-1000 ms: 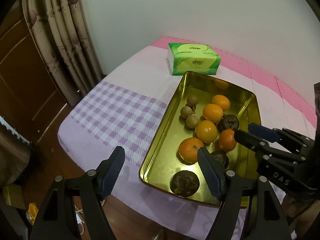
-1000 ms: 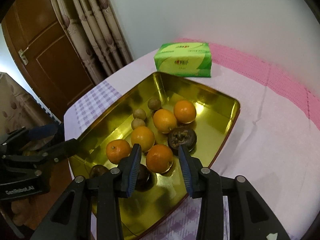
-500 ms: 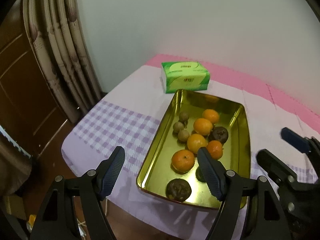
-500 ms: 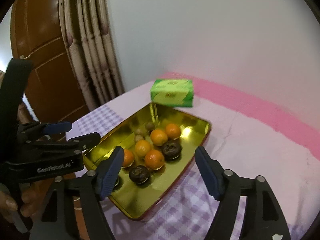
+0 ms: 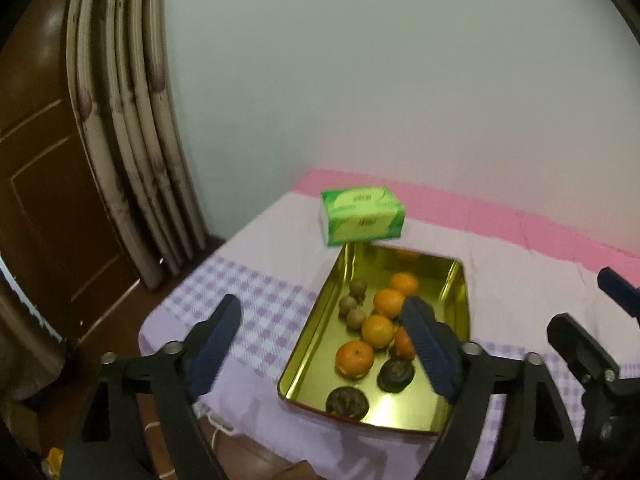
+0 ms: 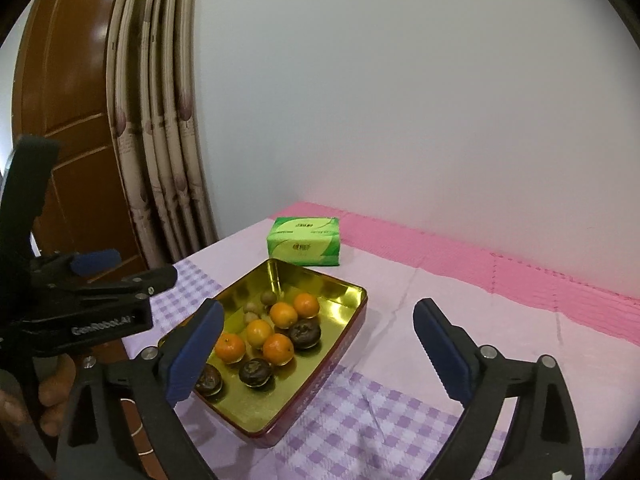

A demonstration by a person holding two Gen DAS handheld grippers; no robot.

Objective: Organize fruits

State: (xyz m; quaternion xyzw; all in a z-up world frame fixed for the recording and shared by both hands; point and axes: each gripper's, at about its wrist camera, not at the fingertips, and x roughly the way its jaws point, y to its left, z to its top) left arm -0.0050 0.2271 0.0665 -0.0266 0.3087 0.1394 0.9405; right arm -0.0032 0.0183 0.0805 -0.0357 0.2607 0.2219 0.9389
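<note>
Our two grippers hang above a gold tin of fruit

We hold the left gripper (image 5: 326,350) and right gripper (image 6: 318,354) with jaws spread wide and empty, above the glossy rectangular tin (image 6: 344,340) on the checked cloth of the worktop (image 6: 460,320). Inside lie smooth round oranges (image 6: 283,314), small tan fruits (image 5: 347,305) at the far left and wrinkled dark fruits (image 6: 256,372) nearest us; a green tissue pack (image 6: 305,241) sits just beyond.
</note>
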